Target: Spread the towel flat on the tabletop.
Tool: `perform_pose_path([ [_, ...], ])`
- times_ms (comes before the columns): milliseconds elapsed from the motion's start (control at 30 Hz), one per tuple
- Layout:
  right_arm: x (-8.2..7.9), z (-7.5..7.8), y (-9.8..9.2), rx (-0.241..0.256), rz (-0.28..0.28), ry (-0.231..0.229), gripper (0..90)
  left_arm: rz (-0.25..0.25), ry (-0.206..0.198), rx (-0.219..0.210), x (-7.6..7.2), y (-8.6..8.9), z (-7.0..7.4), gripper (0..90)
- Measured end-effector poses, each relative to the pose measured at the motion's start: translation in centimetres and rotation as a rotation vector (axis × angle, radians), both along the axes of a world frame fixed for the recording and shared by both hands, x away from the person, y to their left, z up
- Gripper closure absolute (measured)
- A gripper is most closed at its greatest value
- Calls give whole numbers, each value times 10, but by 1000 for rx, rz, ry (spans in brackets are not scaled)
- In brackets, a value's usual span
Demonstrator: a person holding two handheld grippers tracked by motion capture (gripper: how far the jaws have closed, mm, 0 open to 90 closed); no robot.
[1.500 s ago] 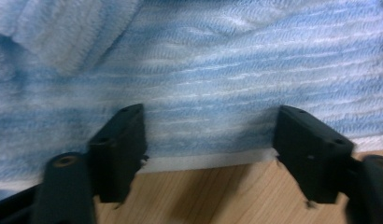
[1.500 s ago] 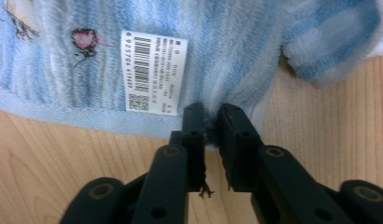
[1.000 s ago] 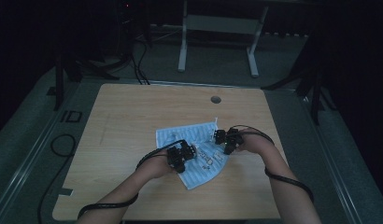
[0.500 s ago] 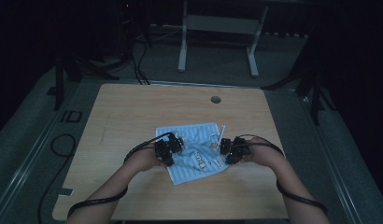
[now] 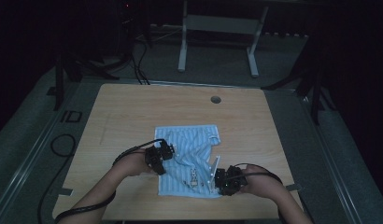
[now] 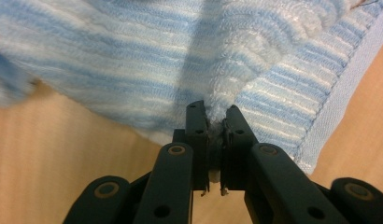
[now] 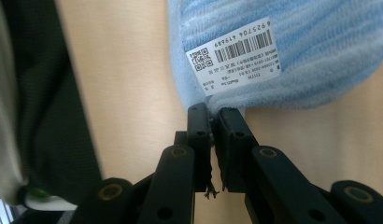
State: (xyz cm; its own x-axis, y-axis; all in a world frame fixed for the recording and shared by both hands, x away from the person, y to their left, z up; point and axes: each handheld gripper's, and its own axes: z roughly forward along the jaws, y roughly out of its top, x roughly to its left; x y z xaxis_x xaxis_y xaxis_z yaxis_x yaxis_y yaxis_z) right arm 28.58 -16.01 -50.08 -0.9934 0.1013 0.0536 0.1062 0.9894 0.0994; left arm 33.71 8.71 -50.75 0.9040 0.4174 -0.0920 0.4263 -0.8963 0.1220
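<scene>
A light blue and white striped towel [image 5: 187, 158] lies spread on the wooden table [image 5: 133, 107]. My left gripper [image 5: 167, 151] sits at the towel's left edge, and in the left gripper view the left gripper [image 6: 214, 122] is shut on a pinched fold of the towel [image 6: 133, 60]. My right gripper [image 5: 219, 179] is at the towel's near right corner. In the right gripper view the right gripper [image 7: 215, 120] is shut on the towel's edge [image 7: 292, 70], just below a white barcode label [image 7: 238, 56].
A round cable hole [image 5: 216, 99] sits in the table near its far edge. A metal frame stand [image 5: 217, 28] stands on the floor beyond the table. Cables [image 5: 59, 144] lie on the floor at the left.
Both grippers have pulled toward the near edge with the towel. The right gripper moved farthest, from the towel's far right to its near right corner, and the cloth now lies more spread out.
</scene>
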Motion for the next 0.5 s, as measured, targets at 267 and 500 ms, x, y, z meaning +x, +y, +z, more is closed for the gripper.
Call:
perform_pose_path([
  [267,-34,1,3,-31,74,16,758,-12,47,-22,-26,10,-6,723],
  [500,-10,30,-17,26,24,-79,699,69,-44,-51,-24,41,20,518],
])
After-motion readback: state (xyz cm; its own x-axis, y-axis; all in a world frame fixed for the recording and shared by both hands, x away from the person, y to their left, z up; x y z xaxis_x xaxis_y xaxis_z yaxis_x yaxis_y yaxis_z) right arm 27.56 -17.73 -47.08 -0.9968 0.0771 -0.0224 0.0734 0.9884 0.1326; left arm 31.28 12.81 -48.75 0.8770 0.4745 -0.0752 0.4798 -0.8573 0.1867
